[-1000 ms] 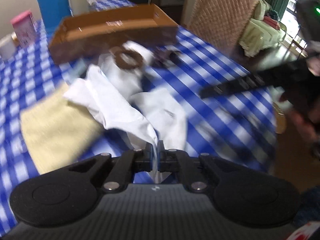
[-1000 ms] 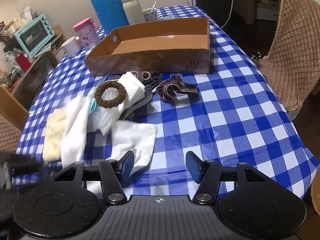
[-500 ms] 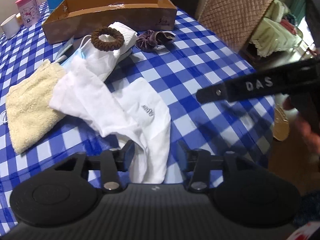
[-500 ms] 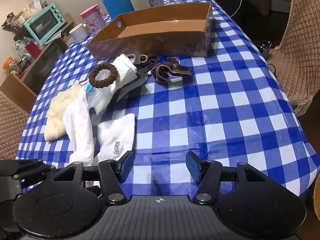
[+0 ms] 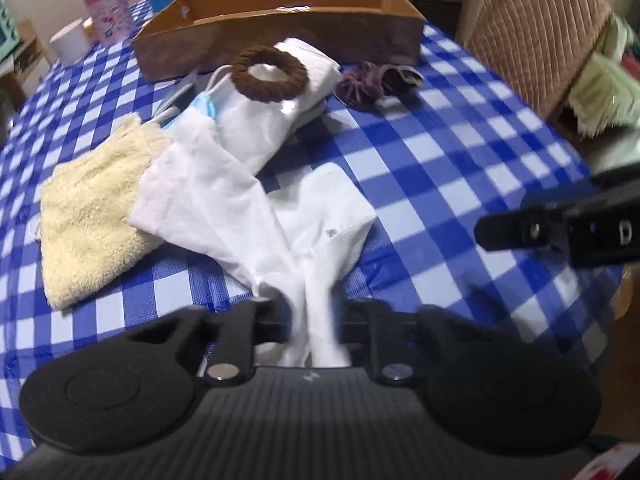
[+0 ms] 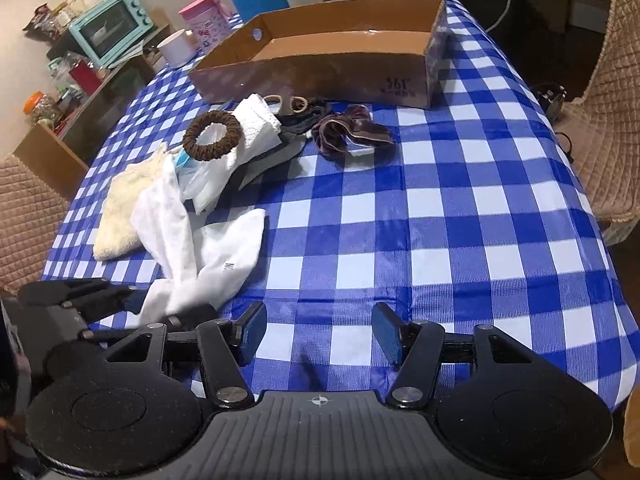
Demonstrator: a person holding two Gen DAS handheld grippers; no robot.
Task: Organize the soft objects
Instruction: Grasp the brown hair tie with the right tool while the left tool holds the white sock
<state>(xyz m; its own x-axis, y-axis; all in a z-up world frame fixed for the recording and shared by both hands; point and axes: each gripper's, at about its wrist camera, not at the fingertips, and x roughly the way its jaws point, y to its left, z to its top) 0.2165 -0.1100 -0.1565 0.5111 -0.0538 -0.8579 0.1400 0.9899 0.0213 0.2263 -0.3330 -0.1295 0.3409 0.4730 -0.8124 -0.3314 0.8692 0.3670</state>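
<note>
The left tongs [image 5: 310, 320] sit at the bottom centre of the left wrist view, their jaws closing with the white sock [image 5: 332, 232] and the tail of a white cloth [image 5: 208, 196] bunched between them; motion blur there hides whether the pads already press the fabric. The right tongs [image 6: 318, 336] stand spread at the bottom of the right wrist view with only bare checked counter [image 6: 460, 220] between the jaws, nothing pinched. In the right wrist view the sock and cloth lie at lower left, trailing to the left tongs at the frame's left edge. A cream towel [image 5: 92, 216] lies at the left of the left wrist view, partly under the cloth. Above it, a brown hair tie [image 5: 270, 74] rests on a folded white pack, with a blue face mask [image 5: 204, 106] just beside. A purple scrunchie [image 5: 360, 88] lies to the right of that heap, apart from it. The open cardboard box [image 6: 320, 68] stands beyond all of these in the upper centre; its visible interior shows bare floor. A pink canister [image 6: 204, 20] and a white cup [image 6: 176, 48] stand at upper left of the box.
</note>
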